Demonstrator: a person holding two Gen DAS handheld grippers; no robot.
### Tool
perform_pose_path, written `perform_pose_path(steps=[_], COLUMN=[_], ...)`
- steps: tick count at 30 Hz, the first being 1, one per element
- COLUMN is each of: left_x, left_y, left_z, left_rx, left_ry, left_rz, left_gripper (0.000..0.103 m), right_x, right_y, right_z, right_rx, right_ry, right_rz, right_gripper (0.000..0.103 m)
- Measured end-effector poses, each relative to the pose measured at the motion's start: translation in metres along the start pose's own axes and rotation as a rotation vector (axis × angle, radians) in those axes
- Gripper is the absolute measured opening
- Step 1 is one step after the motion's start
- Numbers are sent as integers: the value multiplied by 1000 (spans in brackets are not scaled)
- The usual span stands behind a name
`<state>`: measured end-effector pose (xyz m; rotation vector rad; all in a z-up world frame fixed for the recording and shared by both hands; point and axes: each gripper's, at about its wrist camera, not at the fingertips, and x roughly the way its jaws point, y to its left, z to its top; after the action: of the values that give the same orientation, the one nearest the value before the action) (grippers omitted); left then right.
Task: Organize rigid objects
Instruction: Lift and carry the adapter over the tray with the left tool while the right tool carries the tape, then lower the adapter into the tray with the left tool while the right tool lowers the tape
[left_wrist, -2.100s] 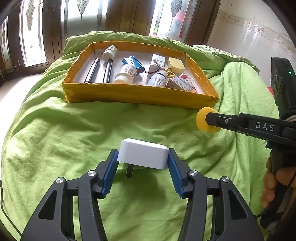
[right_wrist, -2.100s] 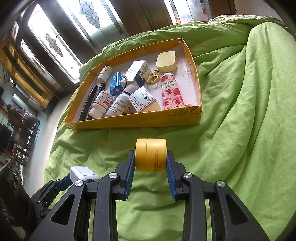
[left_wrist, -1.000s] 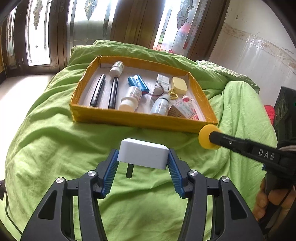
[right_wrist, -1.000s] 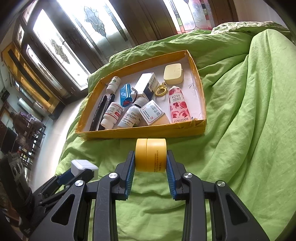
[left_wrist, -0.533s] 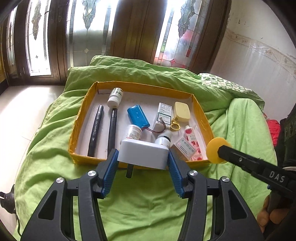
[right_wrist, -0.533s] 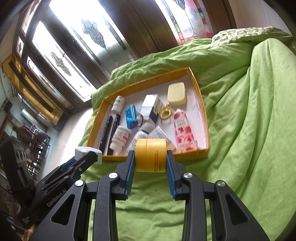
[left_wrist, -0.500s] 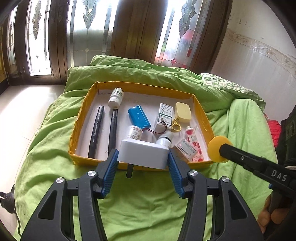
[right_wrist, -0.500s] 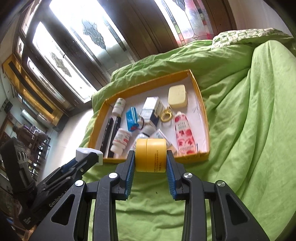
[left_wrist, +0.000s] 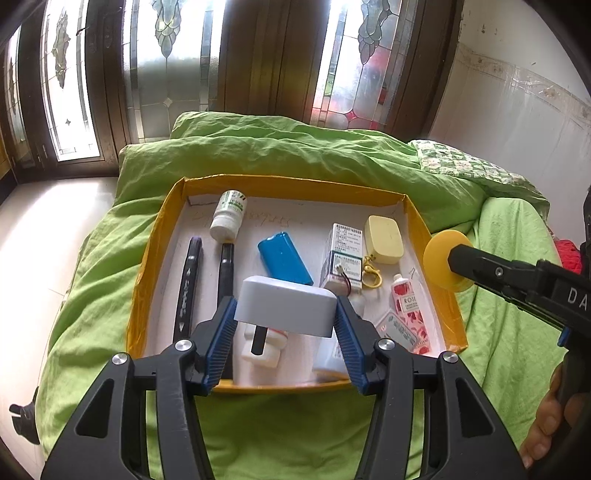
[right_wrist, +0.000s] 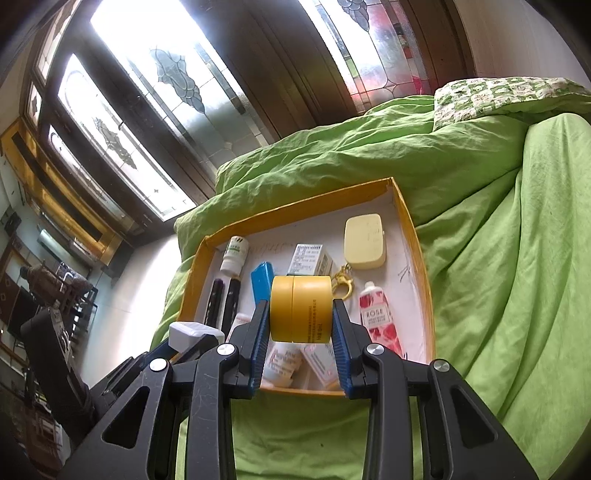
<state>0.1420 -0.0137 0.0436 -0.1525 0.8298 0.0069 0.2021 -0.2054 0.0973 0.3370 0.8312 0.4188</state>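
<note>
Transport step: left gripper (left_wrist: 286, 345) clamped on white plug adapter (left_wrist: 286, 312); right gripper (right_wrist: 300, 345) closed on yellow jar (right_wrist: 300, 308). Both loads hang above the near end of the yellow tray (left_wrist: 155, 236). Next, judged: pick bare floor between the bottles, lower, then release

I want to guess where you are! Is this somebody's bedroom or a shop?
Most likely a bedroom at home. A rumpled green quilt covers what looks like a bed, a patterned pillow lies at its end, and tall stained-glass doors stand behind.
</note>
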Motion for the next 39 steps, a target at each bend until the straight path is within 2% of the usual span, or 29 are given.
perform_pose_path(steps=[7,17,28,33,39], left_x=[18,29,53,70,91], left_y=[-1,19,15,9,2], left_z=[19,47,68,78,82], left_rx=[28,-37,-51,-25,3], left_ry=[7,16,38,31,40], left_rz=[3,-33,-54,-40,-35], left_gripper=[52,52,52,52,52], right_x=[24,41,62,79,95], right_y=[-7,-18,-23,-27,-26], right_z=[20,36,62,75,86], right_rx=[20,45,95,121,83], right_ry=[9,15,47,77,100], right_rz=[-5,-2,33,38,2], right_gripper=[29,29,29,29,29])
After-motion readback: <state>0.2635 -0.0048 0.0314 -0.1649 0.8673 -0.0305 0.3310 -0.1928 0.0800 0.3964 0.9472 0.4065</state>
